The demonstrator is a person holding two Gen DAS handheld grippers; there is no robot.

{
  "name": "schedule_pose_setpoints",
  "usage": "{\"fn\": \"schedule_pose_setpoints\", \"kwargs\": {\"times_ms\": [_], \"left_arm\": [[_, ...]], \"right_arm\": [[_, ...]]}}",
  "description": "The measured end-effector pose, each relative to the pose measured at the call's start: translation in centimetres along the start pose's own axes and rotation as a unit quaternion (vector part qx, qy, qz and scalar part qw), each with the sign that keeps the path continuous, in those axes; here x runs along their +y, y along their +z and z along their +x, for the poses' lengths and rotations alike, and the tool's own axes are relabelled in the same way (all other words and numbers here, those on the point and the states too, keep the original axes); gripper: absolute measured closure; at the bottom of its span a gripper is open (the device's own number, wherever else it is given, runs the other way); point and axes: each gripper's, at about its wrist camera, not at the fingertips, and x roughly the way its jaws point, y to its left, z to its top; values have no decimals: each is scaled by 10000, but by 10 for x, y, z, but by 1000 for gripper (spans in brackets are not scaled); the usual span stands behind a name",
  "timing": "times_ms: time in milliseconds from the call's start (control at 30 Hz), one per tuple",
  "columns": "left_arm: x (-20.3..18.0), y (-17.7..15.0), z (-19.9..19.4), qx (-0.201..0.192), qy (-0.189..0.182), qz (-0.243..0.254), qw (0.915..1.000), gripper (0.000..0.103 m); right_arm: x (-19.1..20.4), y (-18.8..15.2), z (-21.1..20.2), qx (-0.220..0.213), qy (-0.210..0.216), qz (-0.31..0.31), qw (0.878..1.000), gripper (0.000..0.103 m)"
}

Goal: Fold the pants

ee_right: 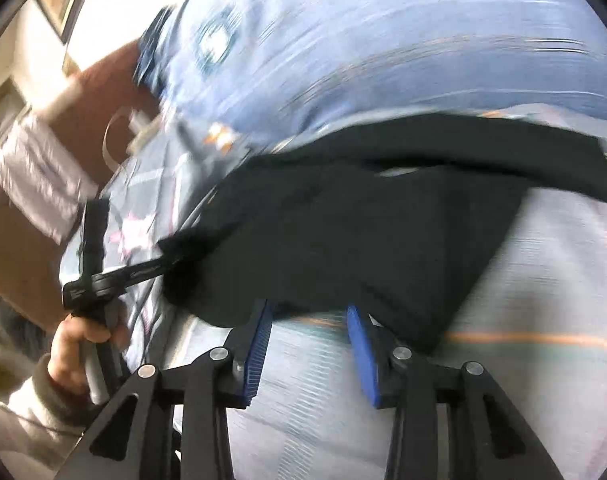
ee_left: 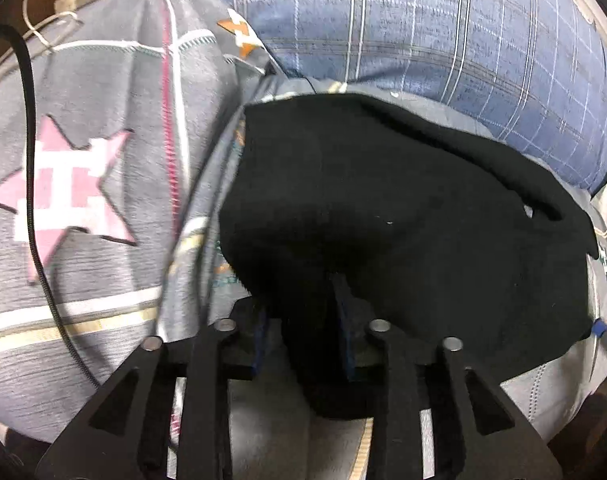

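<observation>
Where the left gripper [ee_left: 303, 312] fills the bottom of its own view, we see its 2 fingers closed on a bunched fold of the black pants [ee_left: 403, 216], the cloth pinched between the blue pads. In the right wrist view, the right gripper [ee_right: 309, 320] stands with its jaws apart, the blue pads [ee_right: 259, 344] bare along their length and the tips just at the near edge of the pants [ee_right: 363, 240]; we cannot tell whether they touch the cloth. To the left in that view a hand [ee_right: 79, 356] grips the handle of the left gripper [ee_right: 159, 268], whose tip meets the near left corner of the pants. The pants lie spread on a grey bedsheet [ee_left: 103, 120] printed with pink stars [ee_left: 67, 188]. Beyond them rests a blue plaid pillow [ee_left: 443, 28], touching the far edge of the garment. The right view is blurred.
</observation>
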Motion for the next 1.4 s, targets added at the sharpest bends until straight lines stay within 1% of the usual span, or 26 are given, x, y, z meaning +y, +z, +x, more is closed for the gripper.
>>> {"fn": "schedule_pose_setpoints", "kwargs": {"times_ms": [100,167,200,267,300,333,400,467,533,567,633,700,733,800,900,967,1000,1033,1067,1133,1167,1200,1267,1333,1367,1400], "left_arm": [[3,-2,-19,-267,233,70,9993,66],[5,-2,-27,-318,247,53,9992,66],[4,-3,-30,-347,212,57,9992,66],[-1,-2,-37,-427,167,82,9989,66],[-3,-2,-39,-476,146,82,9987,62],[-5,-1,-40,-499,112,70,9987,55],[-8,1,-39,-514,-28,-10,9987,49],[-11,4,-38,-456,-92,-72,9989,49],[-16,6,-37,-473,-123,-103,9988,49],[-17,6,-38,-484,-132,-122,9987,49],[-20,5,-40,-495,-163,-154,9985,49],[-21,3,-44,-536,-170,-141,9983,49],[-19,3,-47,-569,-156,-135,9982,49],[-14,2,-50,-617,-133,-159,9979,49],[0,-1,-52,-619,-95,-286,9976,49],[6,-4,-50,-586,-36,-359,9976,49],[9,-6,-48,-549,-8,-393,9977,49],[12,-9,-46,-508,1,-427,9978,49],[15,-11,-44,-462,1,-468,9978,49],[20,-16,-42,-360,-2,-580,9977,49],[23,-18,-43,-343,9,-622,9975,49],[25,-20,-45,-355,33,-644,9973,49],[29,-22,-51,-423,58,-652,9970,49],[28,-21,-57,-466,67,-599,9971,49],[27,-21,-60,-484,59,-553,9973,49],[24,-19,-63,-512,46,-495,9974,49]], "right_arm": [[-35,9,-16,-285,-566,277,9976,64],[-59,19,-6,-265,-748,592,9951,64],[-70,25,4,-255,-786,767,9936,64],[-81,36,22,-150,-813,886,9926,64],[-85,41,27,-115,-841,879,9925,64],[-89,45,32,-85,-899,880,9920,64],[-100,55,39,-282,-894,872,9918,64],[-108,65,47,-415,-895,939,9907,64],[-114,73,53,-485,-909,958,9900,81],[-115,75,58,-470,-919,992,9897,92],[-117,75,50,-516,-856,1096,9889,96],[-111,70,30,-682,-909,980,9887,99],[-107,66,16,-770,-917,935,9884,99],[-100,50,-31,-1072,-1017,854,9853,99],[-102,26,-86,-1363,-1440,865,9763,99],[-113,10,-112,-1401,-1770,1069,9683,99],[-121,2,-119,-1267,-2163,1117,9616,99],[-127,-4,-118,-1103,-2405,1146,9575,99],[-136,-9,-116,-922,-2526,1251,9550,99],[-150,-16,-102,-542,-2537,1490,9542,99],[-150,-16,-94,-385,-2645,1447,9527,99],[-146,-15,-88,-299,-2896,1295,9479,98],[-136,-13,-90,-401,-3208,1120,9396,90],[-126,-9,-100,-688,-3351,1129,9329,78],[-123,-7,-107,-836,-3371,1150,9307,76],[-121,-5,-114,-965,-3384,1163,9288,71]]}}
